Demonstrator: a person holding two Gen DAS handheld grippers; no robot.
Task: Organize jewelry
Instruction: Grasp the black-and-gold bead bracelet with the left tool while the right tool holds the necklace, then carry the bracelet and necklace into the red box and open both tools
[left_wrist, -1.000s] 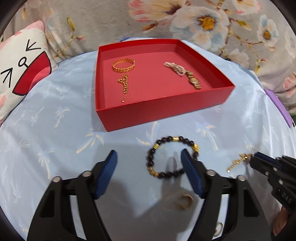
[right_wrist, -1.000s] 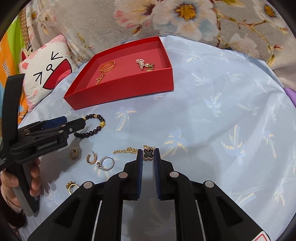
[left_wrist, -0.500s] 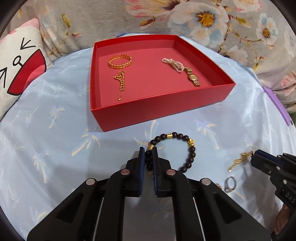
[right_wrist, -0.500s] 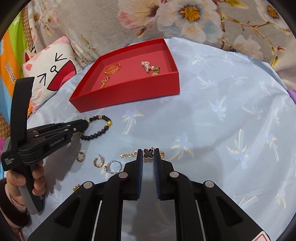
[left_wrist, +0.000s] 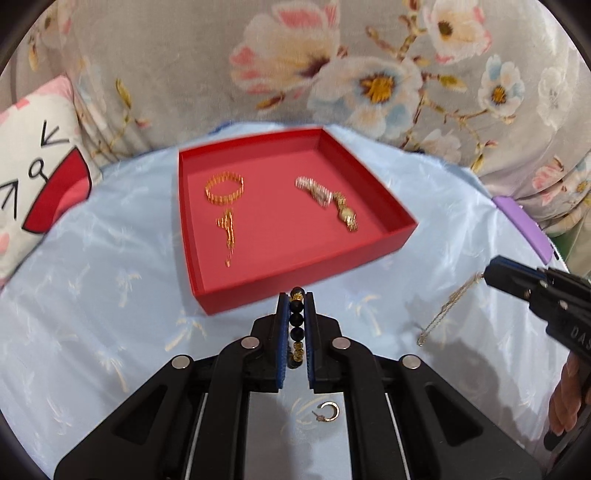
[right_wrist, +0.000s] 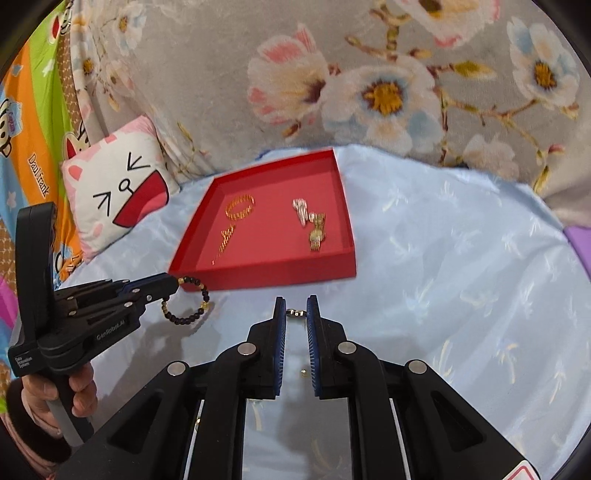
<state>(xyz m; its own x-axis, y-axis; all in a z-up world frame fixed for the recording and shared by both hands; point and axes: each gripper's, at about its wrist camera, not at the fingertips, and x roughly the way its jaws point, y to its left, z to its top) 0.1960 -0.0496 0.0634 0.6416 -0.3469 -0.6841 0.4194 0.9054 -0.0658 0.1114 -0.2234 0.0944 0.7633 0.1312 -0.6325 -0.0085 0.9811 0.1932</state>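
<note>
beaded bracelet (left_wrist: 296, 325) sits pinched between the blue pads of the left gripper (left_wrist: 295, 299), jaws drawn nearly together on a run of dark beads, so the rest of the loop hangs free below; the right wrist view shows it dangling clear of the pale blue cloth (right_wrist: 461, 280), just short of the red tray's (left_wrist: 295, 284) near wall. holding it by one short section looks deliberate: the loop can be carried over the wall and laid down without dragging.

right gripper (right_wrist: 295, 312) is closed narrow on a thin gold chain (left_wrist: 448, 308), which trails down from its tips toward the cloth, lower end about touching it. only a small link shows between the pads in its own view.

inside the tray lie a gold bangle (left_wrist: 224, 188), a short gold chain (left_wrist: 228, 232) below it, and a wristwatch (left_wrist: 327, 201) well apart to the right, leaving bare floor between for both pieces, i judge. one hoop earring (left_wrist: 327, 411) remains on the cloth.
</note>
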